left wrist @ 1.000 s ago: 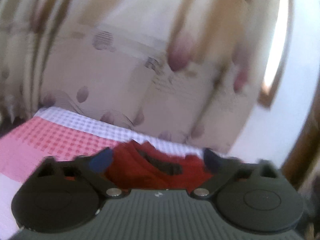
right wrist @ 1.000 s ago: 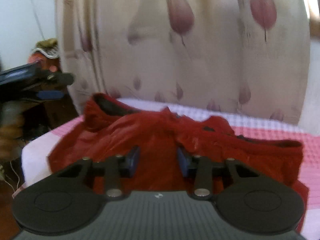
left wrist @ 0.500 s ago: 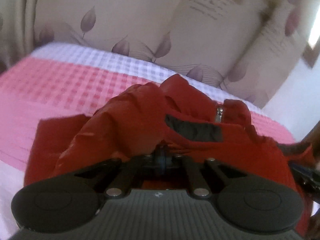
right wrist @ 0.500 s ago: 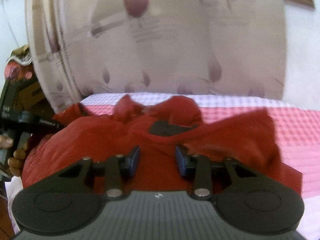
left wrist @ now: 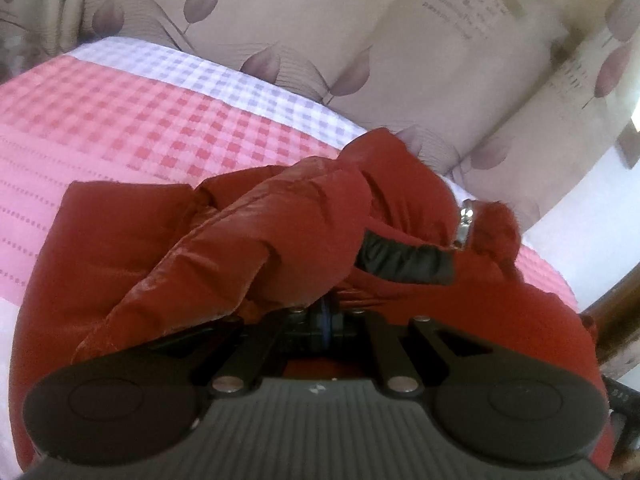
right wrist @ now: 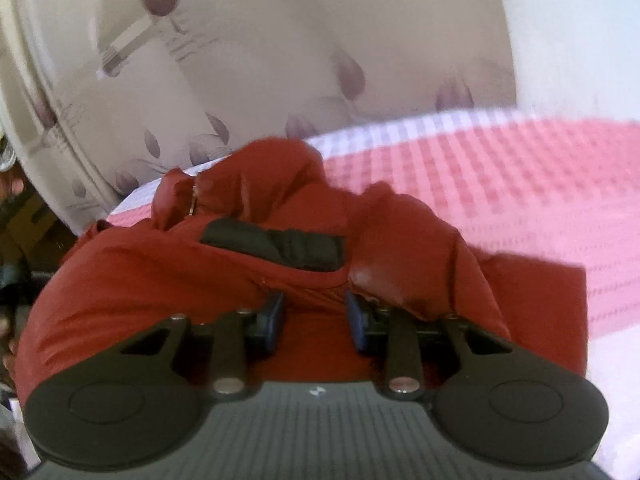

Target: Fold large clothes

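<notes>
- The rumpled red jacket (left wrist: 280, 232) bulked up right against the left gripper (left wrist: 326, 318), blocking the way forward.
- Bare checked bedspread (left wrist: 132, 120) lay open to its left.
- A leaf-patterned curtain (left wrist: 400, 52) closed off the bed's far edge.
- Beside the right gripper (right wrist: 314, 318), open bedspread (right wrist: 520, 184) lay to the right.

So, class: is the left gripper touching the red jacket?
Touching. In the left wrist view the left gripper has its jaws closed together, and a fold of the red jacket lies over the fingertips, pinched between them.
</notes>
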